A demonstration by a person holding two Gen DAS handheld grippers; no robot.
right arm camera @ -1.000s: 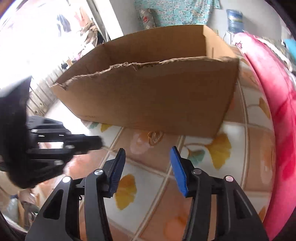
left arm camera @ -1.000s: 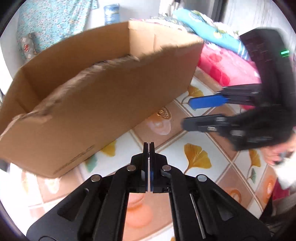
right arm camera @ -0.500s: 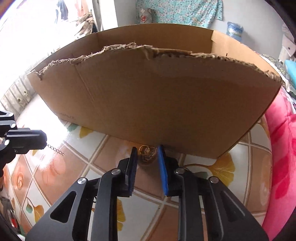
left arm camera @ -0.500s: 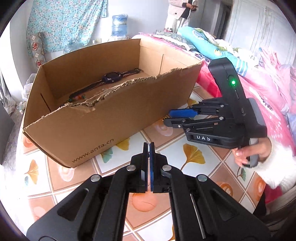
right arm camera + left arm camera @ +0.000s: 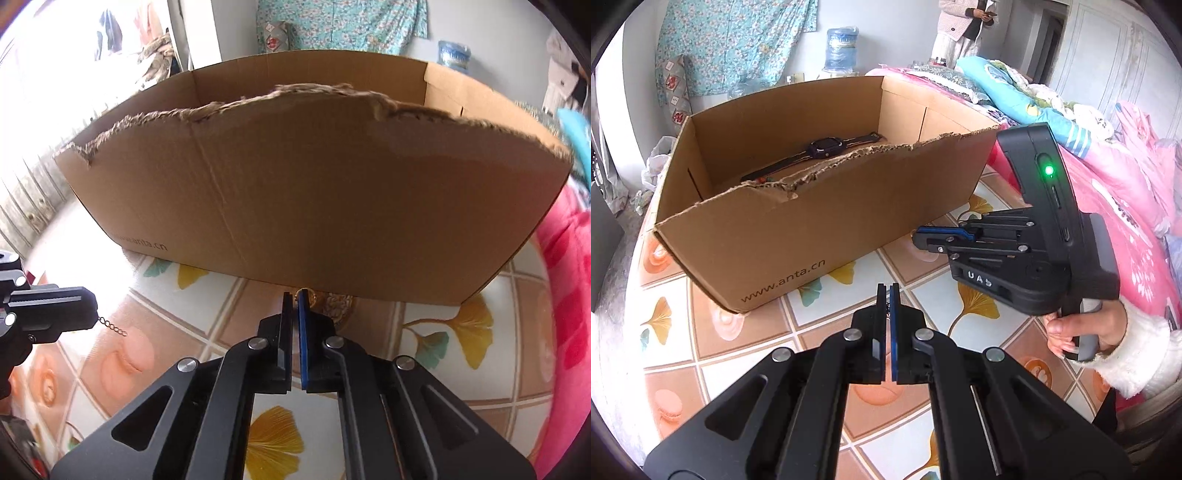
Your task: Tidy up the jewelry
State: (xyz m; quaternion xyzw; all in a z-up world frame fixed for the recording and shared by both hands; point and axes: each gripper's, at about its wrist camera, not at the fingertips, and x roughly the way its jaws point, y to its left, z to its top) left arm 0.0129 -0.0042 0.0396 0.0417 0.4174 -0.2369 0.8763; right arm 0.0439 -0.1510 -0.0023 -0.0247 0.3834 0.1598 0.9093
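A brown cardboard box (image 5: 798,221) stands on the tiled table; inside it lies a dark watch (image 5: 827,147). My left gripper (image 5: 888,295) is shut on a thin chain, which hangs from its tips in the right wrist view (image 5: 112,328). My right gripper (image 5: 295,299) is shut on a gold ring-like jewelry piece (image 5: 308,295) low on the table, right against the box's front wall (image 5: 314,203). A small gold patterned piece (image 5: 340,304) lies just beside it. In the left wrist view the right gripper (image 5: 919,236) sits at the box's right front corner.
The table has a ginkgo-leaf tile cloth (image 5: 975,302). A bed with pink and blue bedding (image 5: 1108,177) lies to the right. A person (image 5: 964,26) stands at the back, next to a water bottle (image 5: 842,48).
My right gripper moved in to the gold piece by the box and closed from wide open to shut on it. My left gripper rose and pulled back, staying shut.
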